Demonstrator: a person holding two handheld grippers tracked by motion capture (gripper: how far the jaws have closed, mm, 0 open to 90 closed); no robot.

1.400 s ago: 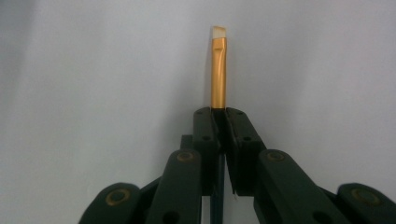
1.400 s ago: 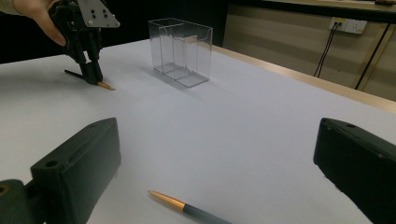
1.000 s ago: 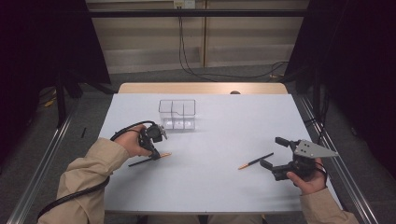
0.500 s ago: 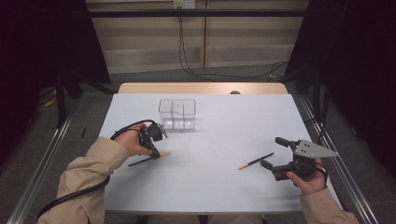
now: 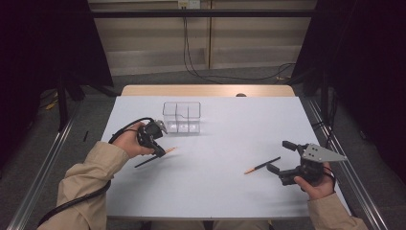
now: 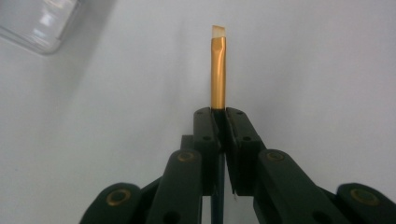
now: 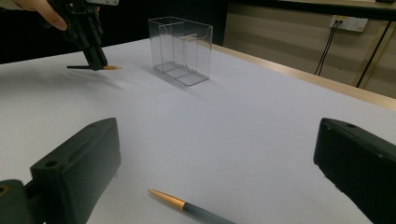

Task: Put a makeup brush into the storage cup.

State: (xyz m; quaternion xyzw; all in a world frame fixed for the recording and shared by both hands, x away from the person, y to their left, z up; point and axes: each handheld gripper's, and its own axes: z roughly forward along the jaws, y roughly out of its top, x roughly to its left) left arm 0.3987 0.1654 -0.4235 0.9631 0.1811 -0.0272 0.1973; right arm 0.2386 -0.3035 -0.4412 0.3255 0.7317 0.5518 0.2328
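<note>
My left gripper [image 5: 159, 149] is shut on a dark pencil [image 5: 148, 159] with a gold ferrule and a pale eraser tip [image 6: 218, 65] that sticks out past the jaws. It holds the pencil roughly level, close to the white table [image 5: 215, 191]; I cannot tell whether the pencil touches it. The same gripper [image 7: 95, 58] and pencil [image 7: 81, 67] show at the far left of the right gripper view. A second pencil [image 5: 262, 165] lies flat on the table. My right gripper [image 5: 278, 155] stands open just right of it, the pencil's gold end [image 7: 170, 199] low between the jaws.
A clear plastic box with compartments [image 5: 182, 116] stands upright on the table behind the left gripper, also as the box [image 7: 181, 44] and its corner [image 6: 35, 21]. A wooden strip [image 5: 206, 90] edges the table's far side. Metal rails run along both sides.
</note>
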